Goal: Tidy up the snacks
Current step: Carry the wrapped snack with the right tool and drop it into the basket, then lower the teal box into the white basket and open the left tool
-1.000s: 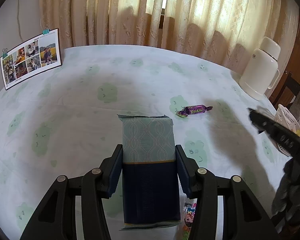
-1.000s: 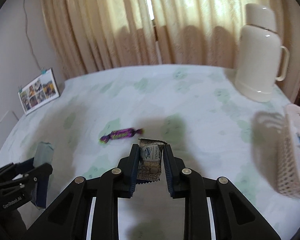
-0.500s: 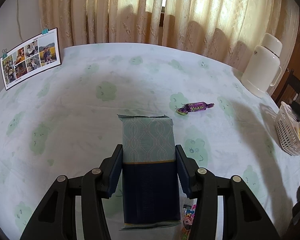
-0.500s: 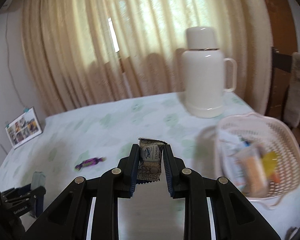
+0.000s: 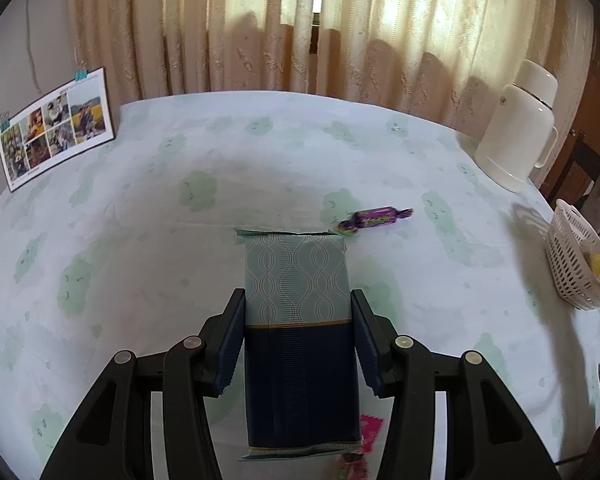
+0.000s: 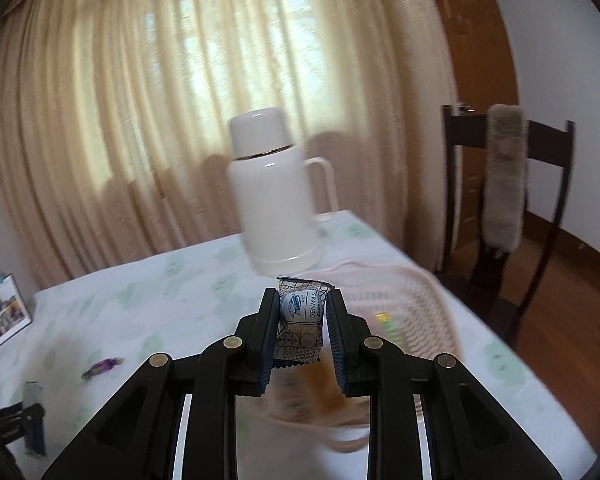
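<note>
My left gripper (image 5: 298, 320) is shut on a long blue and pale-green patterned snack packet (image 5: 298, 332), held above the table. A purple wrapped candy (image 5: 374, 218) lies on the tablecloth just beyond it. My right gripper (image 6: 302, 328) is shut on a small brown and white "Denmas" snack packet (image 6: 302, 324) and holds it over the pink woven basket (image 6: 412, 292), which has several snacks inside. The basket also shows at the table's right edge in the left wrist view (image 5: 572, 268). The purple candy (image 6: 102, 367) and the left gripper (image 6: 18, 426) show at the lower left of the right wrist view.
A white thermos jug (image 6: 276, 200) stands behind the basket, also in the left wrist view (image 5: 518, 140). A photo card (image 5: 56, 128) leans at the far left. A pink wrapper (image 5: 370, 434) peeks out under the left packet. A dark wooden chair (image 6: 508, 184) stands right of the table.
My right gripper has swung right with the small packet, from near the purple candy to over the basket. My left gripper holds its packet still.
</note>
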A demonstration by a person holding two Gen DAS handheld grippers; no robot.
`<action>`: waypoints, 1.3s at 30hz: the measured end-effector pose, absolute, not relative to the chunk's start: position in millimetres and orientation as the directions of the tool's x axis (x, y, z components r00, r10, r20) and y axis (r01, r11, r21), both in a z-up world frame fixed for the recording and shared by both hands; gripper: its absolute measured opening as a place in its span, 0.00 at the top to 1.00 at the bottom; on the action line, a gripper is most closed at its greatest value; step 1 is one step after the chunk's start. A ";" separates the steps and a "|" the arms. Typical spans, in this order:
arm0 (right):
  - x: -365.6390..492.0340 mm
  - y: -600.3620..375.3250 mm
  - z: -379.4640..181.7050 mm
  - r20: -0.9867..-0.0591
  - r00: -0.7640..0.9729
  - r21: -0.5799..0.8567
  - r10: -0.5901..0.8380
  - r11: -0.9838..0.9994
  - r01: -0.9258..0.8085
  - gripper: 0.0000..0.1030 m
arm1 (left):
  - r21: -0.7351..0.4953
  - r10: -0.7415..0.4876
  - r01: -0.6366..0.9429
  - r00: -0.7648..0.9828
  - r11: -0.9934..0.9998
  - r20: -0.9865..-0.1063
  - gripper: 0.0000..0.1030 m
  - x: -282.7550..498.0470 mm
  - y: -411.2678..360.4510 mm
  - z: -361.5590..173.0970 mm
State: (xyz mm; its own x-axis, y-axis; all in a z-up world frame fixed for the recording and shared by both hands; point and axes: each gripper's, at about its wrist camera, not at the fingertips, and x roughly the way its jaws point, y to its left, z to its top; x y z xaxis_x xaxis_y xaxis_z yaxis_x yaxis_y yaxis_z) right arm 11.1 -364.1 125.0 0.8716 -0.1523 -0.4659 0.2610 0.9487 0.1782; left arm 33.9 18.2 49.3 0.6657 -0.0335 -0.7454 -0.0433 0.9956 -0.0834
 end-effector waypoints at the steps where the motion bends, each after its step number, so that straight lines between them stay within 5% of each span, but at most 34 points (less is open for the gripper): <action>1: 9.9 -369.2 124.7 -0.465 0.871 0.184 -0.160 0.945 0.272 0.75 | -0.080 -0.035 -0.037 0.667 0.996 -0.744 0.55 34.1 14.6 51.1; 3: 6.6 -377.7 123.2 -0.462 0.869 0.194 -0.175 0.936 0.292 0.74 | -0.075 -0.040 -0.024 0.671 0.997 -0.741 0.55 34.3 7.7 55.2; 8: -2.5 -394.3 117.7 -0.457 0.870 0.225 -0.184 0.923 0.314 0.53 | -0.054 -0.051 0.016 0.684 0.998 -0.728 0.55 34.5 -11.8 67.2; 39: -31.8 -423.2 102.0 -0.399 0.887 0.329 -0.234 0.866 0.377 0.52 | -0.051 -0.347 0.439 0.629 0.897 -0.696 0.55 95.1 -227.8 114.7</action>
